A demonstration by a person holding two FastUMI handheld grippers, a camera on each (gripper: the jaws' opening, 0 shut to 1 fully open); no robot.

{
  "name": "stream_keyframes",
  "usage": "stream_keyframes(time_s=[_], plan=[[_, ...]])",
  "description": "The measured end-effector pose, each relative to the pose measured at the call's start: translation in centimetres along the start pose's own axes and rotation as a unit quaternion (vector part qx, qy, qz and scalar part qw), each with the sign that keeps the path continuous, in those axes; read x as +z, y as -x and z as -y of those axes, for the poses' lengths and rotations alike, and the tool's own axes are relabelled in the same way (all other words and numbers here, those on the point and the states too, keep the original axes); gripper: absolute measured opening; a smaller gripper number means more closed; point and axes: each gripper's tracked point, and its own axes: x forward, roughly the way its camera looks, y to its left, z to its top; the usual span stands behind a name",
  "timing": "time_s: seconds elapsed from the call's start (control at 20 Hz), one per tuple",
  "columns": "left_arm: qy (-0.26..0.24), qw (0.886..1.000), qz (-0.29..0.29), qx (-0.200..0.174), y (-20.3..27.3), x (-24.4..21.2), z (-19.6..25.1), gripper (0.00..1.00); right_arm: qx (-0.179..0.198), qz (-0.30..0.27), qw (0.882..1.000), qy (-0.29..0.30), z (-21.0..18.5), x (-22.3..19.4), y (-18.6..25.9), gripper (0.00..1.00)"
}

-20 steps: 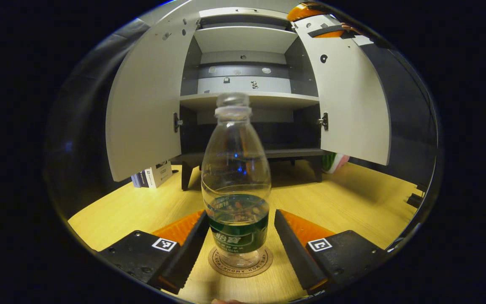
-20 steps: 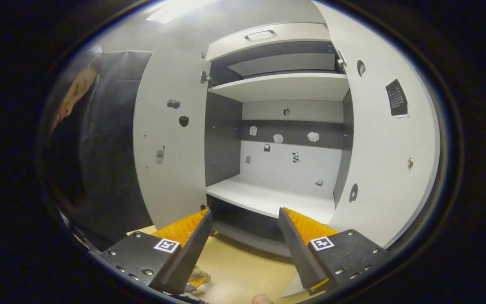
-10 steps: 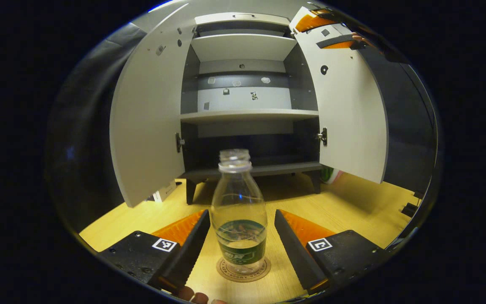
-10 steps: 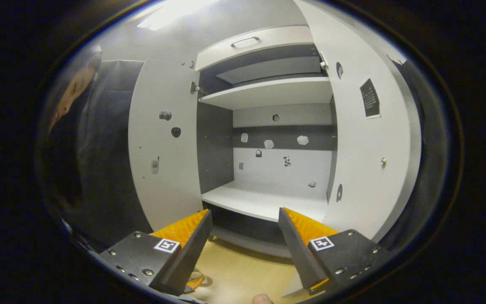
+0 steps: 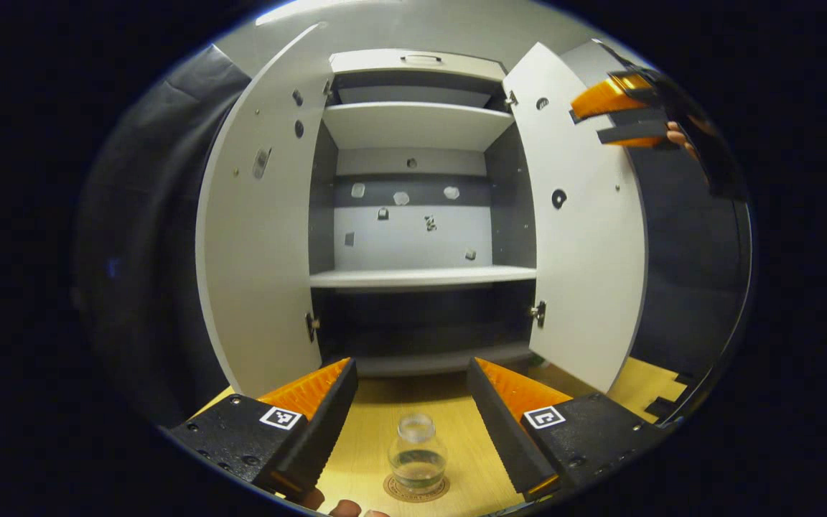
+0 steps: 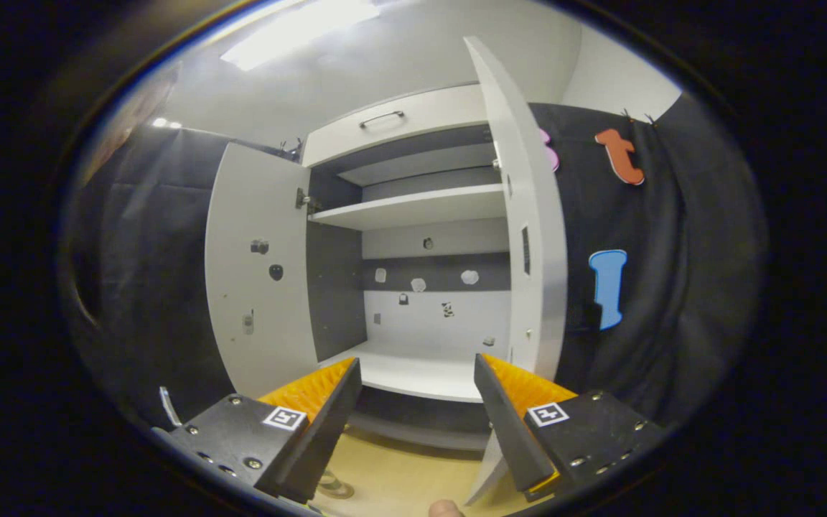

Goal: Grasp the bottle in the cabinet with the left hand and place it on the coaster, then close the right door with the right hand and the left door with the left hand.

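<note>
Standing wide open, the cabinet point(image 5: 413, 215) shows its right door point(image 5: 586, 230) and left door point(image 5: 259, 237) unclosed. The left gripper point(image 5: 410, 413) has pulled back and risen since a second ago, jaws spread and empty, leaving the bottle point(image 5: 418, 454) upright on the coaster point(image 5: 417, 490). The right gripper point(image 6: 417, 424), open and empty, has swung toward the right door's edge, so closing looks next.

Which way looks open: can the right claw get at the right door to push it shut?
Probably yes. The right claw is open and empty beside the right door, whose edge faces it, with nothing between them.
</note>
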Motion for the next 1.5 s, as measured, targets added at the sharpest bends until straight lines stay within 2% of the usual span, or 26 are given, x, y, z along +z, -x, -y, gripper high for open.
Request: stream_keyframes(time_s=[0.15, 0.35, 0.45, 0.55, 0.65, 0.8, 0.95, 1.05, 1.2, 1.25, 1.3, 1.4, 1.5], plan=[[-0.018, 0.999, 0.015, -0.022, -1.1, 4.5, 0.1, 0.96, -0.041, 0.028, 0.999, 0.006, 2.0, 2.2, 2.4, 0.96], [-0.022, 0.998, 0.033, -0.039, -2.3, 9.6, 0.3, 0.96, -0.126, 0.081, 0.989, 0.014, 6.6, 6.1, 5.8, 0.96], [0.004, 0.998, 0.046, -0.039, -2.6, 12.0, 0.5, 0.96, -0.173, 0.098, 0.980, 0.020, 9.6, 7.1, 7.1, 0.96], [0.035, 0.998, 0.049, -0.032, -2.8, 13.9, 0.2, 0.96, -0.210, 0.085, 0.974, 0.024, 12.1, 6.3, 7.3, 0.93], [0.044, 0.998, 0.040, -0.020, -3.0, 14.9, -0.8, 0.96, -0.230, 0.072, 0.970, 0.028, 13.5, 5.5, 6.5, 0.96], [0.053, 0.998, 0.028, -0.017, -2.7, 15.6, -1.7, 0.97, -0.234, 0.052, 0.970, 0.040, 14.3, 4.4, 4.3, 0.94], [0.047, 0.999, 0.025, -0.010, -1.5, 16.3, -3.1, 0.97, -0.212, 0.042, 0.976, 0.023, 13.5, 3.8, 2.3, 0.96], [0.048, 0.998, 0.029, 0.000, -0.2, 16.9, -4.1, 0.97, -0.204, 0.032, 0.978, 0.020, 13.6, 3.2, 1.7, 0.94], [0.058, 0.997, 0.028, 0.040, 1.7, 17.1, -6.4, 0.97, -0.185, 0.024, 0.982, -0.001, 12.7, 3.0, 1.5, 0.96], [0.057, 0.996, 0.026, 0.060, 2.5, 17.1, -7.7, 0.96, -0.173, 0.021, 0.985, -0.003, 12.0, 2.9, 1.0, 0.93], [0.055, 0.995, 0.027, 0.081, 3.2, 17.2, -9.1, 0.94, -0.159, 0.021, 0.987, 0.000, 11.0, 2.9, 0.5, 0.95], [0.058, 0.991, 0.028, 0.119, 4.8, 17.4, -11.6, 0.96, -0.127, 0.020, 0.992, 0.000, 8.5, 2.7, -0.8, 0.96], [0.061, 0.985, 0.032, 0.157, 6.3, 17.4, -14.5, 0.97, -0.096, 0.018, 0.995, -0.009, 6.0, 2.2, -2.6, 0.93]])
